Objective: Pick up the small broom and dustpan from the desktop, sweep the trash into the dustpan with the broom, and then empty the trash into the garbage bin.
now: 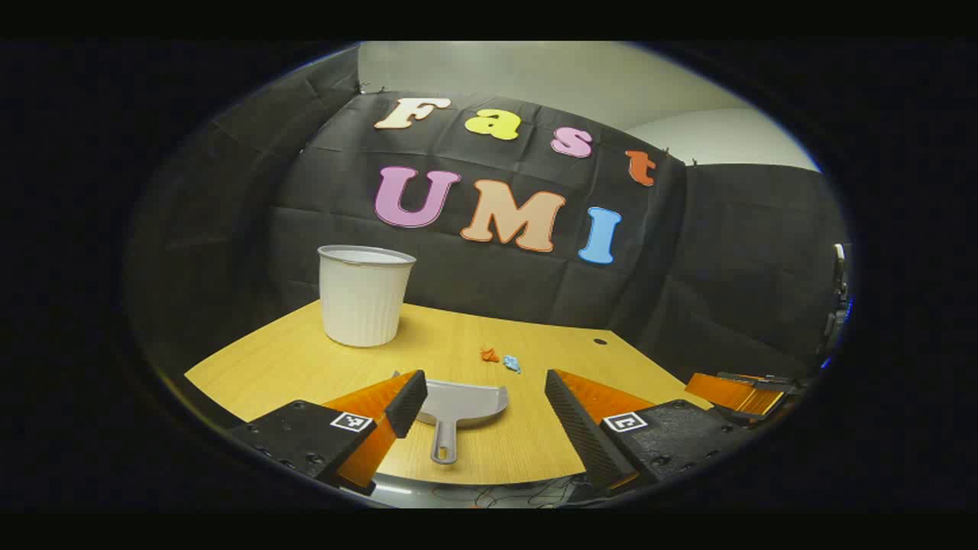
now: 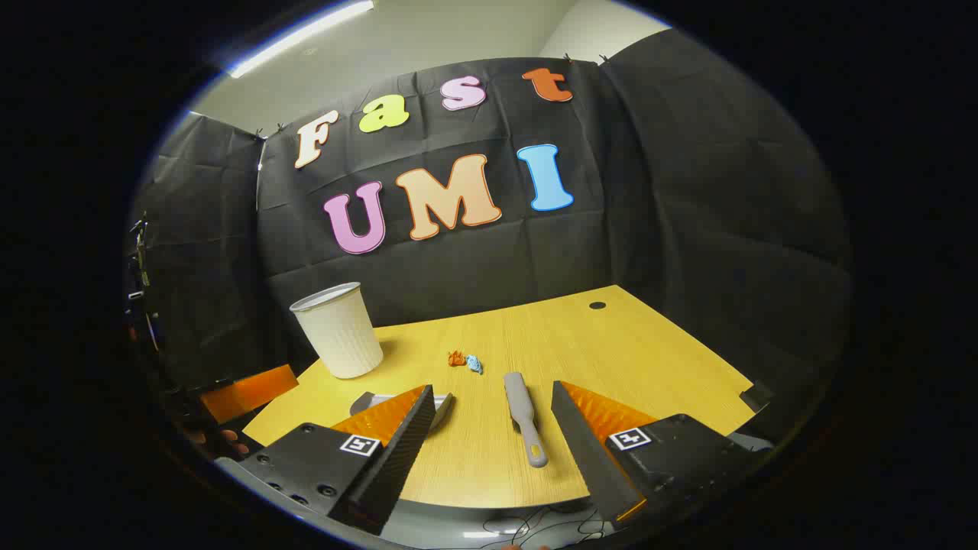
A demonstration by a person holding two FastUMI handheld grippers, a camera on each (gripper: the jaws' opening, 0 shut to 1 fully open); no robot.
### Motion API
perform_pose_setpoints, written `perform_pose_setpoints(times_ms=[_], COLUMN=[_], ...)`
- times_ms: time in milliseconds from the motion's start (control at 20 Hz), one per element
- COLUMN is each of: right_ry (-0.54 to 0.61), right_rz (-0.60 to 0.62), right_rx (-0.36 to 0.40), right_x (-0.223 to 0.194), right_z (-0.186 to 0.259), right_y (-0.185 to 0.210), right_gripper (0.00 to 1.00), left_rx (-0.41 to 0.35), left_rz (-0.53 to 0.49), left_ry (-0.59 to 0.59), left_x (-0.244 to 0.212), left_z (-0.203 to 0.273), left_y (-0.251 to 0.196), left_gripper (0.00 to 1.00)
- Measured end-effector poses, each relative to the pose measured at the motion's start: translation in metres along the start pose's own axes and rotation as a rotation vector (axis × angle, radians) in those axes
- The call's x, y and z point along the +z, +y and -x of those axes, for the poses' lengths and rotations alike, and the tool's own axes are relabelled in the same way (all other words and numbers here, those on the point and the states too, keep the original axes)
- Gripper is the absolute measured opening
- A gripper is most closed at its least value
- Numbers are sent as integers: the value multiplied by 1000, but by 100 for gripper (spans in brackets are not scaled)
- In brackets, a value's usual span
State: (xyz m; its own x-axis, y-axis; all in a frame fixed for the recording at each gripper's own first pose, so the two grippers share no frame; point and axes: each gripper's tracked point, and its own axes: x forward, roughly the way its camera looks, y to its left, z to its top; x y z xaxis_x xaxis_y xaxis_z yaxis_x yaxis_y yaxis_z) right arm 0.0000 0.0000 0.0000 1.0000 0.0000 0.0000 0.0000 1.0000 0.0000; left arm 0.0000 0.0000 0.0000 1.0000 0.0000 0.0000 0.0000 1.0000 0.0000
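Note:
A grey dustpan (image 1: 458, 409) lies on the wooden desk (image 1: 290, 367), handle toward me, just beyond my left gripper (image 1: 483, 396), which is open and empty above the near edge. In the right gripper view the dustpan (image 2: 367, 400) peeks out behind the left finger. A small grey broom (image 2: 523, 416) lies on the desk between the fingers of my right gripper (image 2: 493, 401), which is open and holds nothing. Two scraps of trash, orange (image 1: 489, 354) and blue (image 1: 512, 363), sit mid-desk; the same trash (image 2: 464, 360) lies beyond the broom. A white ribbed bin (image 1: 363, 294) stands at the back left.
The bin (image 2: 338, 330) stands upright near the desk's (image 2: 649, 359) back left corner. A round cable hole (image 2: 597, 305) is near the far edge. The other gripper (image 1: 737, 389) shows at the right in the left gripper view. Cables hang below the front edge.

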Motion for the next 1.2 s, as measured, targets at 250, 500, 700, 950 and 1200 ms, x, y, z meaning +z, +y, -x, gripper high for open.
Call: perform_pose_setpoints(times_ms=[250, 500, 700, 950, 1200], right_ry=[6, 17, 15, 17, 23], right_rz=[-5, -2, -8, -12, -10], right_rx=[-1, -2, 2, 0, 0], right_x=[0, -6, -4, -6, -8], right_z=[1, -1, 0, -1, -2], right_y=[-2, -1, 0, 1, 0], right_gripper=[92, 92, 92, 92, 92], left_rx=[-4, -11, -9, -5, -8], left_rz=[-7, -18, -28, -27, -13], left_ry=[7, 8, 19, 23, 36], left_x=[-2, -1, -4, -4, -6], left_z=[1, 2, 4, 6, 6], left_y=[-1, -4, -3, -2, -2], left_gripper=[93, 93, 93, 93, 94])
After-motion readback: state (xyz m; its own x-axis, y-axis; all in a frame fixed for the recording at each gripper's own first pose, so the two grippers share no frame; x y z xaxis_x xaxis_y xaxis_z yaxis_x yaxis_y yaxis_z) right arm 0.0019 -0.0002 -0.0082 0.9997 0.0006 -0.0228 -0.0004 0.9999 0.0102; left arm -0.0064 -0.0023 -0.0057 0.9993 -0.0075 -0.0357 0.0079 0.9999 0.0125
